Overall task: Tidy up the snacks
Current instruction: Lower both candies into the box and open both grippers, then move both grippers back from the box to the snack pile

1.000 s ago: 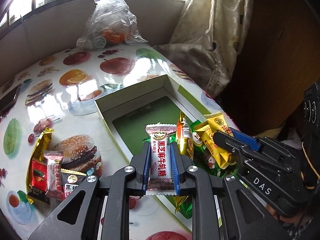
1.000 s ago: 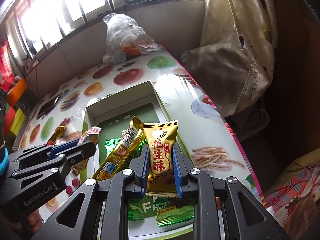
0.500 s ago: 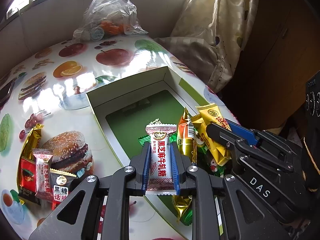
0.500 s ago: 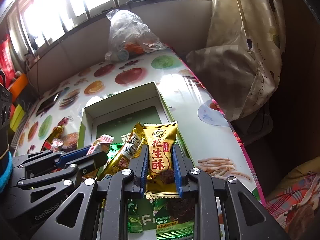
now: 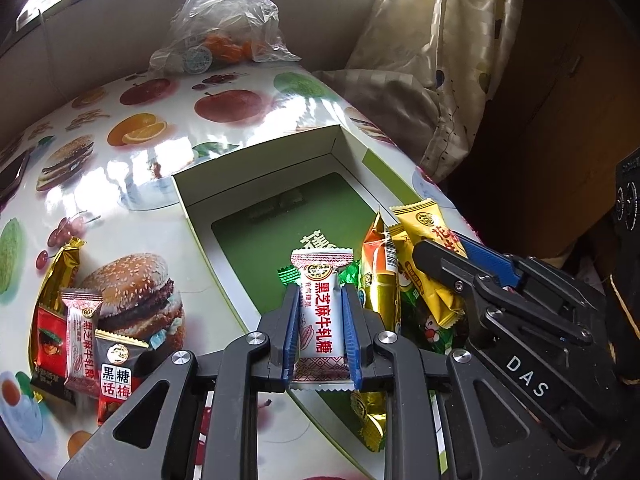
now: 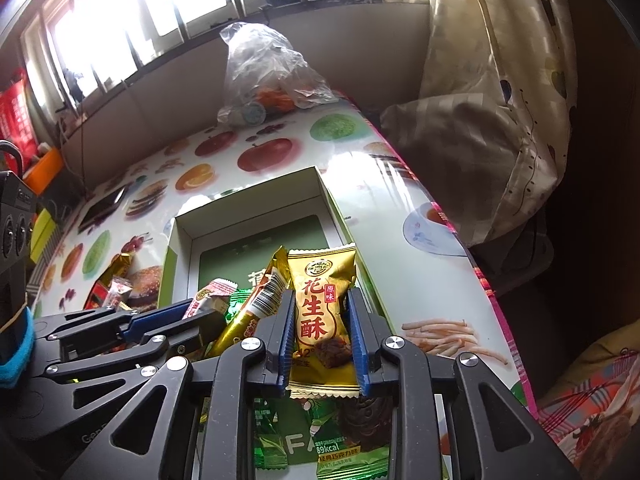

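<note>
Two tongs (image 5: 320, 292) (image 6: 322, 300), each clamping a snack above green box (image 5: 256, 196) of wrappers.

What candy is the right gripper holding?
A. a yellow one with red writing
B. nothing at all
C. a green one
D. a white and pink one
A: in the right wrist view the right gripper is shut on the yellow candy packet with red characters, held upright over the open box.
</note>
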